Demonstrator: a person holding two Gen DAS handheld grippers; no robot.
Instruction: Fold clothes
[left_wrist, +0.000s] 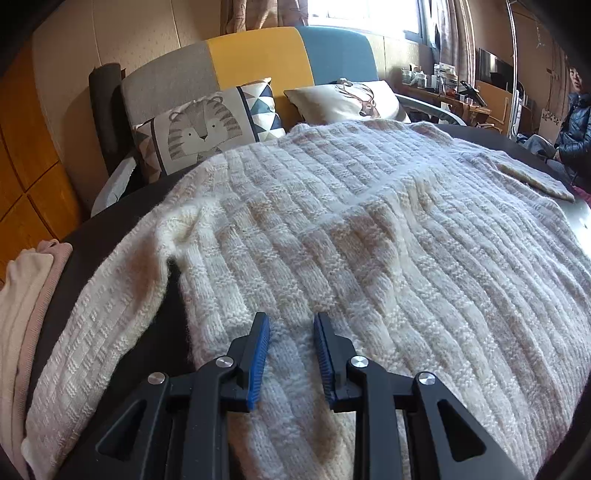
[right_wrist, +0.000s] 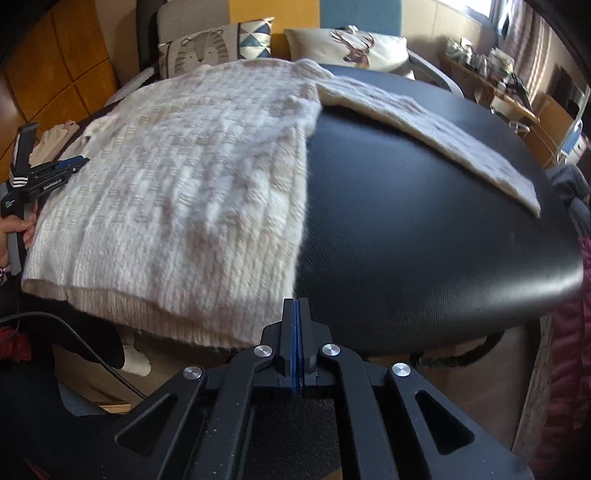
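A cream and beige knitted sweater lies spread on a black round table. It also shows in the right wrist view, with one sleeve stretched out to the right across the table. My left gripper is open, its blue pads just above the sweater's near left part, beside the left sleeve. It shows from the side in the right wrist view. My right gripper is shut and empty, at the table's near edge by the sweater's lower right corner.
Folded pinkish clothes lie at the table's left edge. Behind the table a sofa holds a tiger cushion and a deer cushion. A person sits at the far right. A cable hangs below the table.
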